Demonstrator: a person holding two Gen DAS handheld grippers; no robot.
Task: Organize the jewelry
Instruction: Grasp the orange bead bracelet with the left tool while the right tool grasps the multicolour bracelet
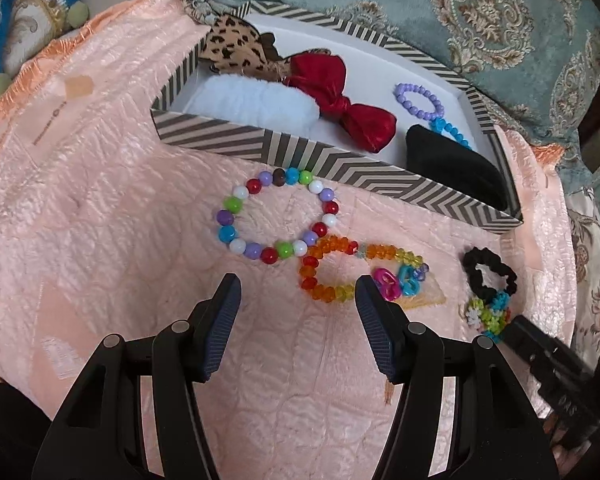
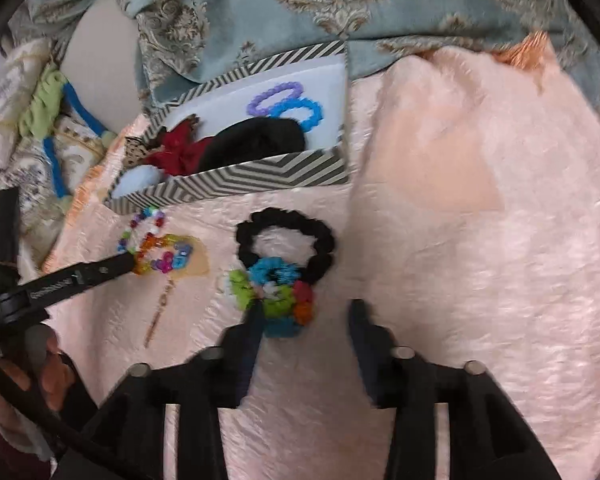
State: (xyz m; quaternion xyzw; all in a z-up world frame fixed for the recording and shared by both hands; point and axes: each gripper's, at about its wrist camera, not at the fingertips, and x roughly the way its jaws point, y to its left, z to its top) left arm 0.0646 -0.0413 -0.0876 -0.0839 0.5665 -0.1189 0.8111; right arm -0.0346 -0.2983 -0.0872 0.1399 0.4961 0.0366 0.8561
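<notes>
A striped box [image 1: 340, 168] [image 2: 260, 172] sits on a pink quilt and holds a red bow [image 1: 340, 96], a white fluffy band [image 1: 252, 100], a leopard bow, purple [image 1: 418, 100] and blue bead bracelets and a black pouch [image 1: 452, 164]. In front of it lie a multicolour bead bracelet [image 1: 278, 216], an orange crystal bracelet [image 1: 332, 268], a black scrunchie [image 2: 284, 240] and a multicolour knitted scrunchie [image 2: 278, 296]. My left gripper [image 1: 298, 292] is open just before the orange bracelet. My right gripper [image 2: 306, 316] is open at the knitted scrunchie, its left fingertip touching it.
The pink quilt [image 2: 480, 240] covers the surface, with teal patterned fabric [image 1: 480, 12] behind the box. A small tan fan-shaped piece [image 2: 198, 264] lies under the orange bracelet. The right gripper's body shows at the left wrist view's right edge [image 1: 552, 368].
</notes>
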